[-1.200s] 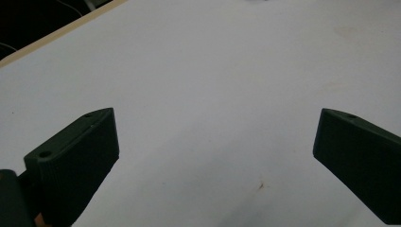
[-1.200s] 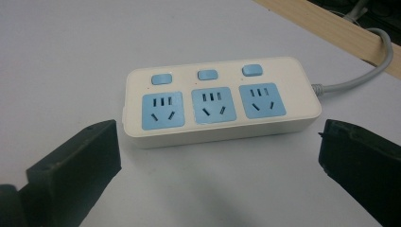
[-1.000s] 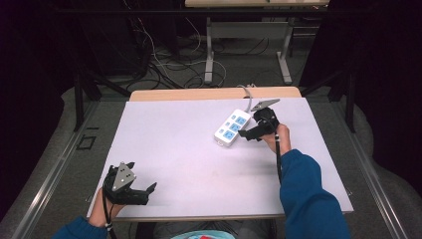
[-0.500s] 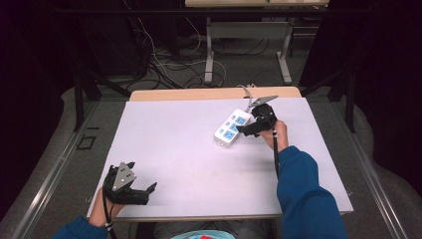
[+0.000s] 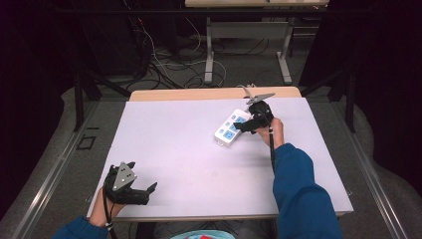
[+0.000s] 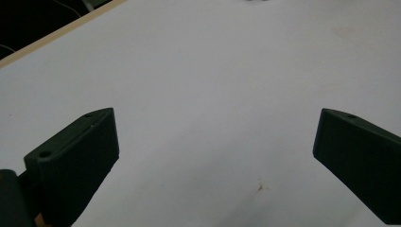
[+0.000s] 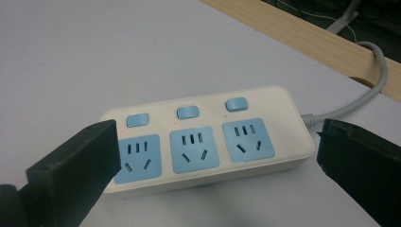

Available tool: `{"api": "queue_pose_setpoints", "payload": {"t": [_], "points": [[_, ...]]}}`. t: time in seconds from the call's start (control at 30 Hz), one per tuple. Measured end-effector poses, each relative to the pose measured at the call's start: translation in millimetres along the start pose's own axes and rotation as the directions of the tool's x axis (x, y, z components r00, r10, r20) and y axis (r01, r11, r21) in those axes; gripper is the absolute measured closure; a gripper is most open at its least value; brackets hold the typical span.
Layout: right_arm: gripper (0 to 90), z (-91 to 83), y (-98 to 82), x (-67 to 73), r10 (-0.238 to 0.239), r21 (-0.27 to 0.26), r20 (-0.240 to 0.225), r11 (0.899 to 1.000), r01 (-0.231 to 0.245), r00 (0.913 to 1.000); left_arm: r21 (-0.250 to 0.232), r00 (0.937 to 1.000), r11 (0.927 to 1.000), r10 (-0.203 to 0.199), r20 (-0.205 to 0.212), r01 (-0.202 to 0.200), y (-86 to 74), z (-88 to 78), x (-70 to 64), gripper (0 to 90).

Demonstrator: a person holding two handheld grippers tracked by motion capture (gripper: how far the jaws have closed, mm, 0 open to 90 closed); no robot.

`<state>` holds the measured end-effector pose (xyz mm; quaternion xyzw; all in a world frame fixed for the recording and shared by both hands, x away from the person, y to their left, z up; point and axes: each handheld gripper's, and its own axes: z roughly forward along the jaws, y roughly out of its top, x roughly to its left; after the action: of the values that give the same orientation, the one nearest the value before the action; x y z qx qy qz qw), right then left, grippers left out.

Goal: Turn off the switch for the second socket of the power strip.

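Observation:
A white power strip point(image 5: 231, 127) point(image 7: 203, 142) with three blue sockets and three blue switches lies on the white table point(image 5: 179, 144), towards the back right. Its grey cord point(image 7: 364, 90) runs off over the wooden back edge. My right gripper point(image 5: 243, 125) point(image 7: 213, 156) hovers just over the strip, open, one jaw off each short end and neither one touching it. My left gripper point(image 5: 147, 190) point(image 6: 215, 156) rests open near the table's front left corner, with only bare table surface between its jaws.
The wooden table edge point(image 5: 214, 93) runs along the back. Beyond it are table legs point(image 5: 209, 50) and loose cables point(image 5: 159, 64) on the floor. A small brown stain point(image 6: 259, 187) marks the surface near the left gripper.
The right gripper has shifted slightly nearer over the power strip. The left gripper has stayed in place.

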<state>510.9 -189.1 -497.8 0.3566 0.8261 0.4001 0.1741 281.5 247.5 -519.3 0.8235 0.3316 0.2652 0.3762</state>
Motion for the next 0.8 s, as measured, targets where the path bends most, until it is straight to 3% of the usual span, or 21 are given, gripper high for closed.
{"api": "queue_pose_setpoints", "payload": {"t": [0.33,0.47,0.6,0.73,0.77,0.8], "points": [[2.5,12.2,7.9,2.8,0.028,-0.018,-0.007,0.999,-0.028,0.9996,-0.002,1.0,1.0,0.004,-0.001,-0.004,-0.1,-0.2,0.6,0.8],[11.3,14.6,11.2,6.1,0.032,-0.027,-0.016,0.999,-0.033,0.9993,-0.002,1.0,1.0,0.005,-0.003,-0.005,0.1,-0.4,0.4,0.8],[27.4,16.5,13.1,9.9,0.036,-0.031,-0.012,0.999,-0.036,0.9993,-0.002,1.0,1.0,0.002,0.0,-0.002,0.0,-0.1,0.0,0.8],[36.6,17.8,12.3,9.9,0.038,-0.034,-0.006,0.999,-0.038,0.9993,-0.001,1.0,1.0,0.003,0.001,-0.003,0.0,-0.2,-0.2,0.9],[45.1,18.0,12.2,10.0,0.038,-0.036,-0.004,0.999,-0.038,0.9993,-0.001,1.0,1.0,0.004,0.0,-0.004,0.1,-0.3,-0.2,0.9],[45.1,18.0,12.2,10.0,0.038,-0.036,-0.004,0.999,-0.038,0.9993,-0.001,1.0,1.0,0.004,0.0,-0.004,0.1,-0.3,-0.2,0.9]]}}
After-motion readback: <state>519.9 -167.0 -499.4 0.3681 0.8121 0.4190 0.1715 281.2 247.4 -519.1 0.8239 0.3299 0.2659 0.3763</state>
